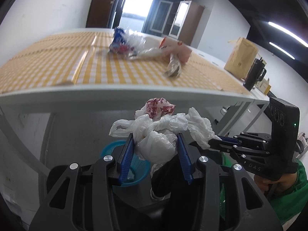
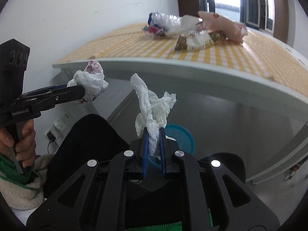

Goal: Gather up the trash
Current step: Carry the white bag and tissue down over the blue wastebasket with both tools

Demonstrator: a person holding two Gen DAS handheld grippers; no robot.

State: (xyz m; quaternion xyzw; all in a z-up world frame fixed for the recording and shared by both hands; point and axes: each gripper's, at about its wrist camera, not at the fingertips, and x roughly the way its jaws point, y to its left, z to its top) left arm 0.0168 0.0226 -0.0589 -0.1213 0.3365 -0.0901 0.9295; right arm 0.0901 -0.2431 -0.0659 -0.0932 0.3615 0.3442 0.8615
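Observation:
My left gripper (image 1: 155, 141) is shut on a crumpled white plastic bag (image 1: 154, 132) with red print, held in front of the table edge above a blue bin (image 1: 107, 150) on the floor. That gripper and bag (image 2: 90, 84) also show at the left of the right wrist view. My right gripper (image 2: 153, 132) is shut on a crumpled white tissue (image 2: 152, 104), above the blue bin (image 2: 181, 136). The right gripper (image 1: 217, 141) shows in the left wrist view, close beside the bag. More trash lies on the table: a clear plastic bottle (image 2: 165, 22), wrappers (image 1: 121, 44) and a pink bag (image 2: 225, 28).
The table (image 1: 119, 94) has a yellow checked cloth and a white edge. A cardboard box (image 1: 240, 57) and a dark mug (image 1: 254, 73) stand on the far right table. A wall socket (image 2: 59, 125) is low on the wall. The person's dark legs are below the grippers.

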